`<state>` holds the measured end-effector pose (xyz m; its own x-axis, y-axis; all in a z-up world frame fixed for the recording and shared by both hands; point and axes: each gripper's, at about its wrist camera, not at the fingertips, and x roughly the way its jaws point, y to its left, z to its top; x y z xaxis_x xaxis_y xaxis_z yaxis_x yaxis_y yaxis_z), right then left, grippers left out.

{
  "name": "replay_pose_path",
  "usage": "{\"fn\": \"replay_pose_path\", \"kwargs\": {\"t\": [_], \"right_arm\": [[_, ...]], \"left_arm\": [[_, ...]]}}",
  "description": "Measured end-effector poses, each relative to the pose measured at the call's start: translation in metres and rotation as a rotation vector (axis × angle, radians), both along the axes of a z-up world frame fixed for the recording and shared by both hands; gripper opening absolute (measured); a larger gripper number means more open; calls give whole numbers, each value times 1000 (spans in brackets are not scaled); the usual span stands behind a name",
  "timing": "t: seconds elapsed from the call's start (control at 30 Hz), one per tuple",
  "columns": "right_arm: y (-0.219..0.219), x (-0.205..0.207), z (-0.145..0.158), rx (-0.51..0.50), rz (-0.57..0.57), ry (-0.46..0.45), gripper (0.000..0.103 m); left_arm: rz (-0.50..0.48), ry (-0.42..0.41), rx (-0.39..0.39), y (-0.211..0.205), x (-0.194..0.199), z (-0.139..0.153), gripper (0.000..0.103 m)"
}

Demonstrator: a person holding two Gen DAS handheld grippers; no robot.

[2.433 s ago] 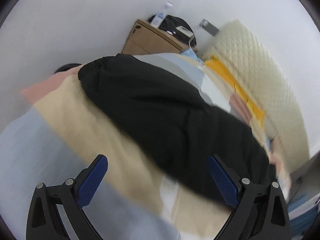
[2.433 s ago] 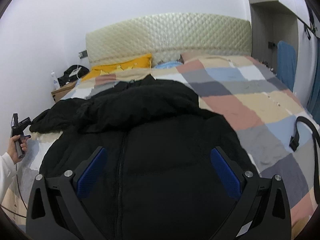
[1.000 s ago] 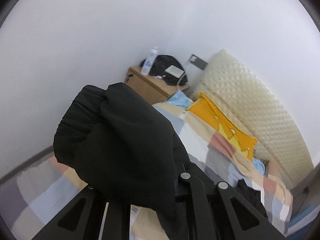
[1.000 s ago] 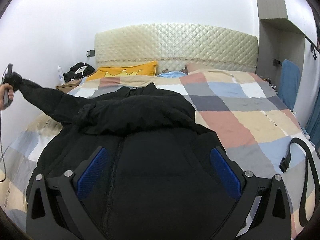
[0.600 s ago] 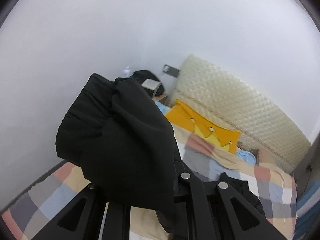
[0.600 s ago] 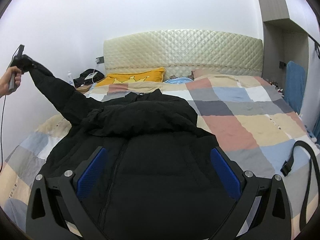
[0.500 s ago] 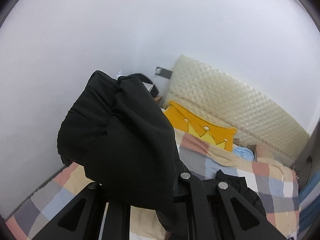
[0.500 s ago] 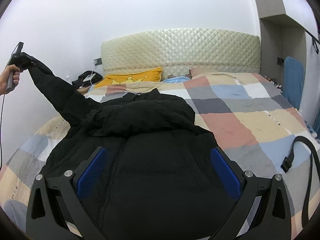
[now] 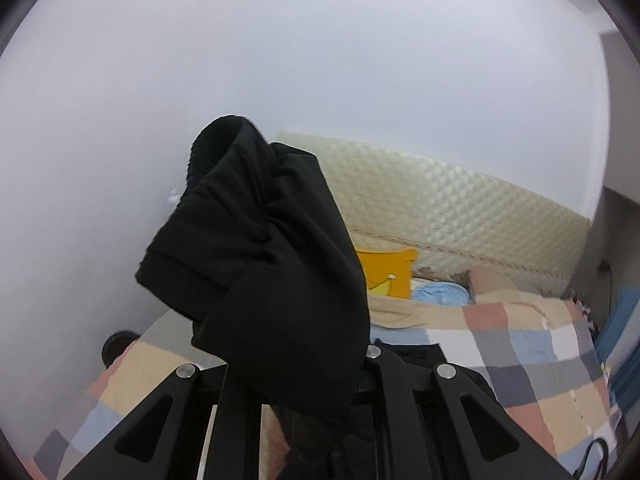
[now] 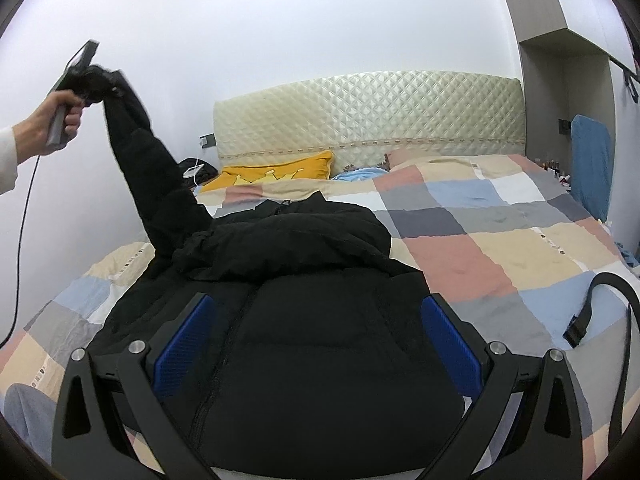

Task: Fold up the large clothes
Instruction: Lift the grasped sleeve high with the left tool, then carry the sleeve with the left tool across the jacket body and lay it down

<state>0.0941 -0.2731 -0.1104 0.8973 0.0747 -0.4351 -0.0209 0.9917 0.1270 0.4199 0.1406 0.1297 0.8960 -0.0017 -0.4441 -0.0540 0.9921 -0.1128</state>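
Patchwork quilt point(image 10: 500, 240), quilted headboard point(image 10: 360, 116)

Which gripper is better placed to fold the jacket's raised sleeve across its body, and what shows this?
Left. The left gripper is shut on the sleeve cuff and holds it above the bed. The right gripper is open and empty over the jacket.

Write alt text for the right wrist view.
A black jacket lies on a checked bed; the left gripper holds its sleeve raised at upper left. The right gripper is open above the jacket.
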Motion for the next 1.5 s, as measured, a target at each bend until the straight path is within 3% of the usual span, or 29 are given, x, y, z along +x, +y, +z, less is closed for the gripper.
{"fn": "replay_pose_path", "kwargs": {"t": [0.17, 0.37, 0.5, 0.63, 0.8, 1.07, 1.33, 1.5], "right_arm": [[-13, -9, -2, 25, -12, -19, 103], [-27, -12, -3, 90, -37, -25, 103], [-27, -11, -2, 65, -55, -43, 103], [-28, -13, 1, 19, -87, -76, 103], [-33, -7, -3, 29, -79, -58, 103], [-47, -10, -4, 113, -86, -105, 103], [-58, 6, -16, 166, -103, -52, 103], [-65, 17, -29, 216, -105, 1, 103]], "left_arm": [[-106, -21, 41, -69, -1, 0, 13], [-232, -10, 77, -156, 4, -25, 13], [-283, -8, 128, -209, 6, -48, 13], [-334, -13, 88, -249, 1, -73, 13], [-422, 24, 103, -299, 3, -121, 13], [-551, 130, 55, -354, 11, -229, 15], [-511, 207, 67, -391, 18, -316, 15], [-498, 200, 94, -395, 16, -350, 17]]}}
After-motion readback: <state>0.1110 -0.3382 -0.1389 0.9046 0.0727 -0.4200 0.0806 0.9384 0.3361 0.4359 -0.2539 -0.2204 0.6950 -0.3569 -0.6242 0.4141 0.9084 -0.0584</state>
